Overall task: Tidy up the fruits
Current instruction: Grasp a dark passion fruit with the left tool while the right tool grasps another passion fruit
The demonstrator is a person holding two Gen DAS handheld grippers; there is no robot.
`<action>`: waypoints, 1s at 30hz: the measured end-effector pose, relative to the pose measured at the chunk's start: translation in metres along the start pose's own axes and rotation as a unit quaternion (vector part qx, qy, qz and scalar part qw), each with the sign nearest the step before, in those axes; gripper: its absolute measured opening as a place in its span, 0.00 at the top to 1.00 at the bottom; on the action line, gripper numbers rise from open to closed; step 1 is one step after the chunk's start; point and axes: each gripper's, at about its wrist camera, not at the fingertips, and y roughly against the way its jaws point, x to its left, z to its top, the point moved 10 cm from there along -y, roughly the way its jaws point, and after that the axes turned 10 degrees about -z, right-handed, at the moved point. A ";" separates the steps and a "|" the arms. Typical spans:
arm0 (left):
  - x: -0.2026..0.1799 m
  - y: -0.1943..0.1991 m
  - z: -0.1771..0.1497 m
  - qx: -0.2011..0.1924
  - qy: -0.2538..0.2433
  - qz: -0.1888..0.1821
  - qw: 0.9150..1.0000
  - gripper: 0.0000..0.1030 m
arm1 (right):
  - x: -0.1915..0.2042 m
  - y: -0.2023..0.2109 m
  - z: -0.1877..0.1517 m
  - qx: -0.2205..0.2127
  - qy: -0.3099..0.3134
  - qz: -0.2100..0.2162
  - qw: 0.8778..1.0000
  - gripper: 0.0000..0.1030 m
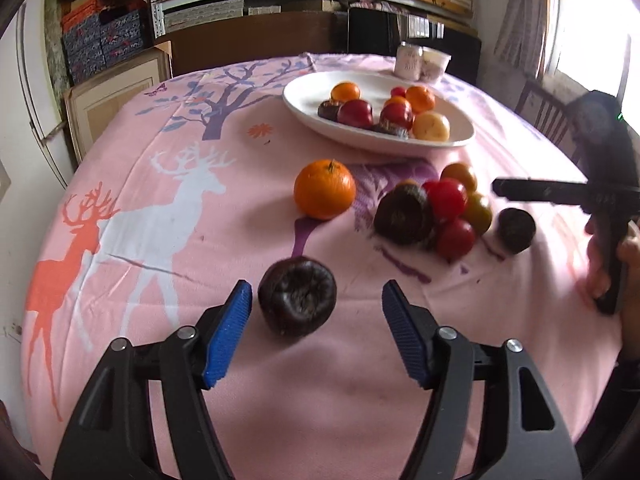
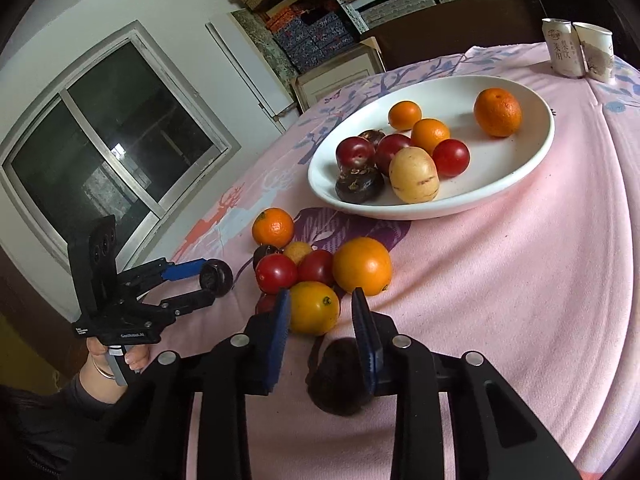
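My left gripper [image 1: 316,300] is open, its blue pads either side of a dark purple fruit [image 1: 297,296] on the pink cloth; the same fruit shows in the right wrist view [image 2: 216,277]. A white oval plate [image 1: 304,94] holds several fruits. An orange [image 1: 325,195] and a cluster of red, orange and dark fruits [image 1: 448,204] lie loose before the plate. My right gripper [image 2: 320,300] is open, above a yellow-orange fruit [image 2: 314,307], with another dark fruit [image 2: 336,376] beneath its right finger. The plate [image 2: 516,176] lies beyond.
A can [image 2: 560,48] and a paper cup [image 2: 598,54] stand at the table's far edge. A chair [image 1: 548,116] is at the table's right. Shelves with boxes line the back wall. The right gripper's body [image 1: 600,196] is at the right.
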 end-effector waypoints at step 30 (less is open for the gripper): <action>-0.016 -0.029 0.016 0.035 -0.055 0.026 0.998 0.55 | 0.008 -0.010 -0.039 0.081 0.174 -0.208 0.959 0.40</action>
